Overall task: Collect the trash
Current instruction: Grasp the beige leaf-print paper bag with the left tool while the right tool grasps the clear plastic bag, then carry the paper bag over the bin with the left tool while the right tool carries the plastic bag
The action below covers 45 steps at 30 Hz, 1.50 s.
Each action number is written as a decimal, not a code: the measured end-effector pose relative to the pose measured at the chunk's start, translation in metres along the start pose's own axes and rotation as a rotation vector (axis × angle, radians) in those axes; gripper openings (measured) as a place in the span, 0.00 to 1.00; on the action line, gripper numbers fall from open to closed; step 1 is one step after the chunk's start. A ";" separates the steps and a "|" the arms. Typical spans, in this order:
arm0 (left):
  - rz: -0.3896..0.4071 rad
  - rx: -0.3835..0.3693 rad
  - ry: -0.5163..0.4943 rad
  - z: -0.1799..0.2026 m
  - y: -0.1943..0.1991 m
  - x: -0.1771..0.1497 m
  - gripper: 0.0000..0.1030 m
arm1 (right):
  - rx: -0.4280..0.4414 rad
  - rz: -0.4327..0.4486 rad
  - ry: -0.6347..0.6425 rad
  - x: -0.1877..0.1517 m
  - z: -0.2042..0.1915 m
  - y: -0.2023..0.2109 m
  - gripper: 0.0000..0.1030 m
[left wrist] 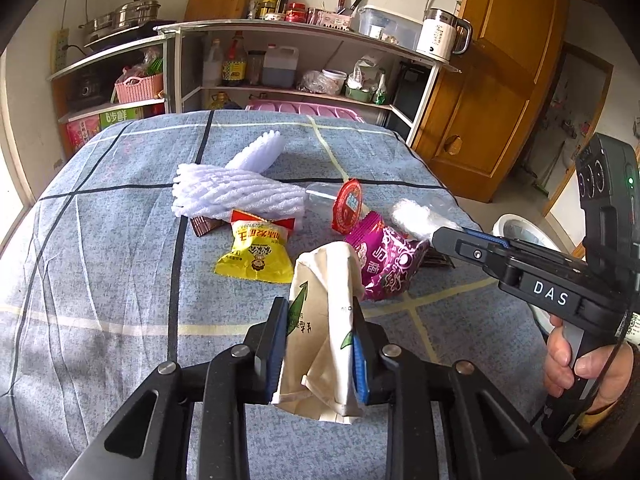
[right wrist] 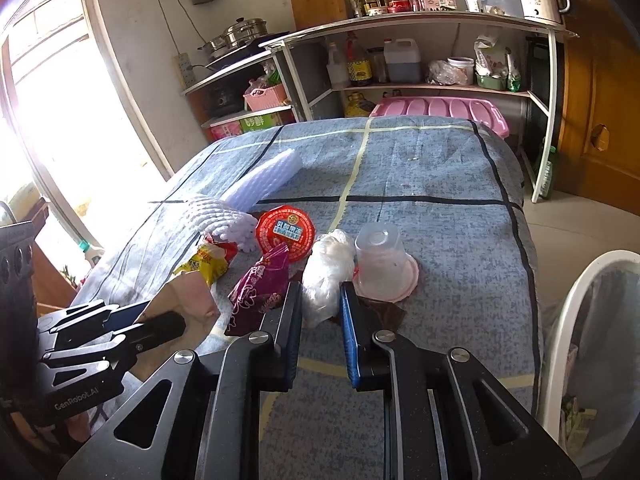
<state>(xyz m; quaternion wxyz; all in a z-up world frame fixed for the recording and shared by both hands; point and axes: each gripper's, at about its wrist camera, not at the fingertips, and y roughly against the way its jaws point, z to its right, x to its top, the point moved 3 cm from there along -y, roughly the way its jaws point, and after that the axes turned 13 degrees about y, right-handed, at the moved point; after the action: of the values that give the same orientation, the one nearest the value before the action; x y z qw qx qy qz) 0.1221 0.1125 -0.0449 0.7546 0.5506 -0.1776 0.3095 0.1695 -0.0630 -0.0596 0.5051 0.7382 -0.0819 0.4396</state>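
Left wrist view shows my left gripper pinching the crumpled paper cup above the checked tablecloth, while my right gripper squeezes the wadded clear plastic bag, so both can go to the white bin beside the table.

The table wears a matt woven cloth, blue-grey and faintly creased. In the left claw sits a crumpled paper bag, dull beige; its pads look like ribbed blue rubber on matt black plastic. The yellow wrapper and purple wrapper are glossy film — the red lid shiny foil. The foam net is soft white mesh, the cup clear plastic, and the thin plastic wad in the right claw translucent
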 end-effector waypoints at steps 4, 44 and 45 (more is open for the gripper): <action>0.016 -0.008 -0.011 0.008 0.007 0.003 0.27 | -0.005 0.019 -0.006 -0.002 0.000 0.010 0.19; 0.027 -0.202 -0.269 0.211 -0.004 -0.008 0.28 | -0.210 0.195 -0.166 -0.055 0.099 0.157 0.19; 0.027 -0.199 -0.280 0.219 -0.007 -0.009 0.28 | -0.220 0.194 -0.170 -0.057 0.103 0.160 0.19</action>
<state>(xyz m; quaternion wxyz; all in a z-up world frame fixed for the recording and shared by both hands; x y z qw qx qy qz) 0.1355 -0.0974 0.0169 0.7690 0.5084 -0.3184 0.2209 0.1030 -0.2421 -0.0045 0.5293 0.7017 -0.2426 0.4106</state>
